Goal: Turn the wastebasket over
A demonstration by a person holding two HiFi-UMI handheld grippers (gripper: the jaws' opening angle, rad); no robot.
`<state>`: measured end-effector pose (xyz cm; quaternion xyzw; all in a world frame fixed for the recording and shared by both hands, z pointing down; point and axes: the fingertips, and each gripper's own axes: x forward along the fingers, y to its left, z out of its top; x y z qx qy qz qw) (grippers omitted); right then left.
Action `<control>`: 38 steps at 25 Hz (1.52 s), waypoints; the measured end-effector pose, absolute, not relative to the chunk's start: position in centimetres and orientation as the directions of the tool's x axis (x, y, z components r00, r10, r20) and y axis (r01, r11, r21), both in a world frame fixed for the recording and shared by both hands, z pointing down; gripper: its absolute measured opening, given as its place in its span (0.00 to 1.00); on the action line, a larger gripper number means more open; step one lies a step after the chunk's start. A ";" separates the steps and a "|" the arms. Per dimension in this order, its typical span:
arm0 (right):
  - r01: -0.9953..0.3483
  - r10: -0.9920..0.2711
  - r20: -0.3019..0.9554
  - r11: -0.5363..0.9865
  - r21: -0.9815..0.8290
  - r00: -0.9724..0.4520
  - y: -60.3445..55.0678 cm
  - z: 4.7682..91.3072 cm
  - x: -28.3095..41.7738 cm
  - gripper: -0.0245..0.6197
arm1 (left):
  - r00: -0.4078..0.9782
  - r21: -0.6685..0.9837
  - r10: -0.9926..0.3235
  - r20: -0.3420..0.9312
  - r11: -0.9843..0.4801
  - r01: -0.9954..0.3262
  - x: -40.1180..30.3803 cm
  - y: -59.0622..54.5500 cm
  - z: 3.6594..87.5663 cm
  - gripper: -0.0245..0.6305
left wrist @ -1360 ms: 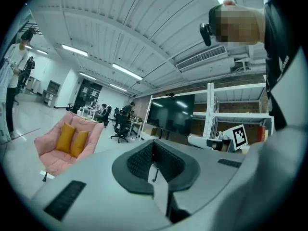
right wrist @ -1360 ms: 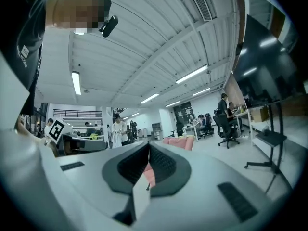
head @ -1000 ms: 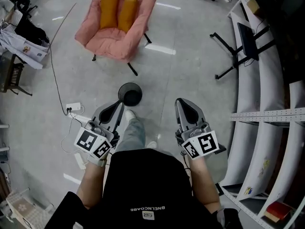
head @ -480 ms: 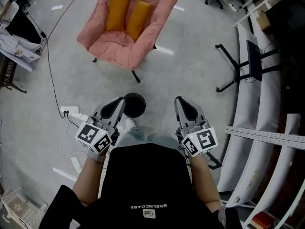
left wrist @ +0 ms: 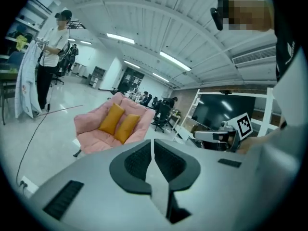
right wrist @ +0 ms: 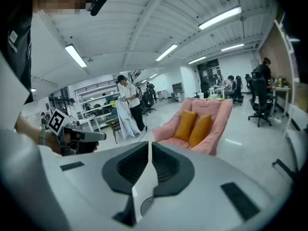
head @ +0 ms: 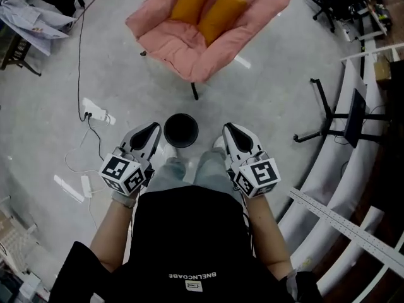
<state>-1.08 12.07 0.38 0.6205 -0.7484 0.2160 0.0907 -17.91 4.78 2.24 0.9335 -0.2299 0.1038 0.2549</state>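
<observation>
Wastebasket [head: 181, 130] upright on floor between closed, empty hand-held grippers.

The left tool [left wrist: 153, 146] has its two grey jaws with dark ribbed pads shut together, nothing between them. Beyond stands a pink padded folding chair [left wrist: 91, 131] bearing two orange cushions [left wrist: 119, 122] side by side. A person in a white shirt [left wrist: 51, 47] stands far left. At right, the right tool [left wrist: 216, 136] shows before what may be a dark screen [left wrist: 226, 107].
</observation>
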 end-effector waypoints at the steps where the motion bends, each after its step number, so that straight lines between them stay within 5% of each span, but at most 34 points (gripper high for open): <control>1: -0.964 -0.874 0.423 0.158 -0.215 -0.238 11.4 1.4 -1.0 0.06 | 0.860 0.443 -0.392 0.327 -0.740 -0.506 -18.0 4.5 3.4 0.06; 8: -0.925 -0.721 0.579 0.281 -0.257 -0.380 7.3 11.3 -0.4 0.12 | 0.734 0.453 -0.445 0.513 -0.586 -0.672 -19.7 4.1 14.1 0.08; 11: -0.912 -0.649 0.642 0.302 -0.277 -0.409 5.8 16.6 -0.1 0.17 | 0.684 0.451 -0.441 0.581 -0.525 -0.722 -20.0 4.3 19.0 0.24; 16: -0.907 -0.528 0.740 0.299 -0.297 -0.416 5.1 26.9 -0.2 0.20 | 0.634 0.446 -0.404 0.660 -0.468 -0.763 -20.3 4.0 27.2 0.34; 38: -0.907 -0.120 0.916 0.241 -0.346 -0.382 10.3 63.9 -2.4 0.22 | 0.561 0.525 -0.202 0.803 -0.207 -0.826 -23.8 10.0 62.4 0.36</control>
